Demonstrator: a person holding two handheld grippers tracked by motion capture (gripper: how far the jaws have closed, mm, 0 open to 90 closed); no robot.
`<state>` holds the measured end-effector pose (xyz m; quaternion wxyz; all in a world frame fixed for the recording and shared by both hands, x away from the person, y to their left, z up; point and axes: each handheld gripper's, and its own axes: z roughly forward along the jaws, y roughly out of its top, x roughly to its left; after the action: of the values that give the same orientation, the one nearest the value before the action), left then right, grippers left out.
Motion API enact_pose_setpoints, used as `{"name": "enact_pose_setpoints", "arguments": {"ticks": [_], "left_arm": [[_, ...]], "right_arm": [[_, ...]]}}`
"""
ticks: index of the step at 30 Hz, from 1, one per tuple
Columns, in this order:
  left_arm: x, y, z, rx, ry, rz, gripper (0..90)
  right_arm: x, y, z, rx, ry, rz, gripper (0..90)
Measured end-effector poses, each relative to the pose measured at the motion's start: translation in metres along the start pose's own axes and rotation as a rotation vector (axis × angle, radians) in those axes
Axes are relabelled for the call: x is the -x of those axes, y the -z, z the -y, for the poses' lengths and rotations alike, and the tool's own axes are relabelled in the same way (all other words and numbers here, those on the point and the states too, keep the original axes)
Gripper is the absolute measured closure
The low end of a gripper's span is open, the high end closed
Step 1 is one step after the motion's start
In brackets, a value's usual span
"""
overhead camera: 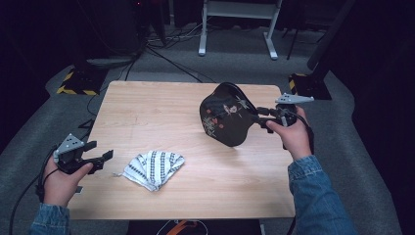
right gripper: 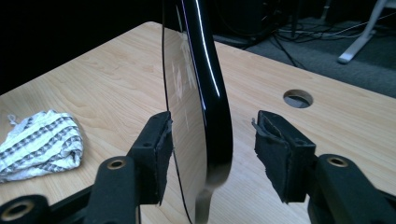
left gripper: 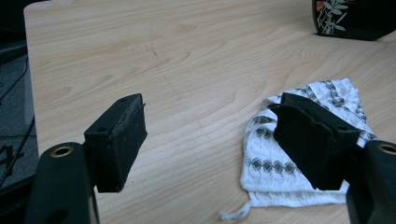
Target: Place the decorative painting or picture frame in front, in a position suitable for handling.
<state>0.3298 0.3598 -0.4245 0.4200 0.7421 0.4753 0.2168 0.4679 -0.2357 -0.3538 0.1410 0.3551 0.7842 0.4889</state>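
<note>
We see the black lacquered tray [overhead camera: 226,115] tilted up on edge over the table's [overhead camera: 161,105] right half, its rim between the right gripper [right gripper: 212,149] jaws: left pad touches, right pad stands clear, so not clamped. Left gripper [overhead camera: 100,156] hangs open just beside the folded cloth [overhead camera: 153,168].

The left tool [overhead camera: 100,155] hangs low in the left hand [overhead camera: 61,178], jaws wide apart. The right tool [overhead camera: 259,117], gripped by the right hand [overhead camera: 292,134], points leftward, jaws parted.
</note>
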Motion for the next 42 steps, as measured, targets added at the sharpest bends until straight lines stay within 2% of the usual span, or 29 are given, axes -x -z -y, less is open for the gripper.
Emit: {"name": "enact_pose_setpoints", "arguments": {"ticks": [7, 8, 10, 13, 19, 23, 28, 34, 42], "left_arm": [[0.000, 0.001, 0.002, -0.006, 0.004, -0.003, 24.7], [0.000, 0.002, 0.004, -0.007, 0.004, -0.006, 24.7], [0.000, 0.002, 0.005, -0.009, 0.005, -0.008, 24.7], [-0.001, 0.006, 0.008, -0.010, 0.008, -0.018, 24.7], [-0.003, 0.012, 0.013, -0.012, 0.017, -0.031, 24.7], [-0.004, 0.015, 0.016, -0.015, 0.026, -0.036, 24.7], [-0.006, 0.016, 0.018, -0.015, 0.029, -0.043, 24.7], [-0.005, 0.014, 0.019, -0.022, 0.030, -0.041, 24.7], [-0.005, 0.010, 0.019, -0.028, 0.027, -0.034, 24.7]], "right_arm": [[0.006, -0.017, -0.007, -0.013, -0.009, -0.047, 52.2], [0.007, -0.023, -0.008, -0.027, -0.013, -0.062, 53.4], [0.007, -0.024, -0.009, -0.029, -0.007, -0.065, 53.8], [0.009, -0.033, -0.011, -0.030, -0.015, -0.102, 56.1], [0.009, -0.045, -0.015, -0.054, 0.008, -0.147, 61.2], [0.009, -0.050, -0.018, -0.077, 0.029, -0.155, 66.3], [0.009, -0.054, -0.019, -0.099, 0.050, -0.173, 79.6], [0.007, -0.055, -0.020, -0.089, 0.051, -0.170, 81.1], [-0.001, -0.054, -0.020, -0.057, 0.014, -0.126, 81.5]]}}
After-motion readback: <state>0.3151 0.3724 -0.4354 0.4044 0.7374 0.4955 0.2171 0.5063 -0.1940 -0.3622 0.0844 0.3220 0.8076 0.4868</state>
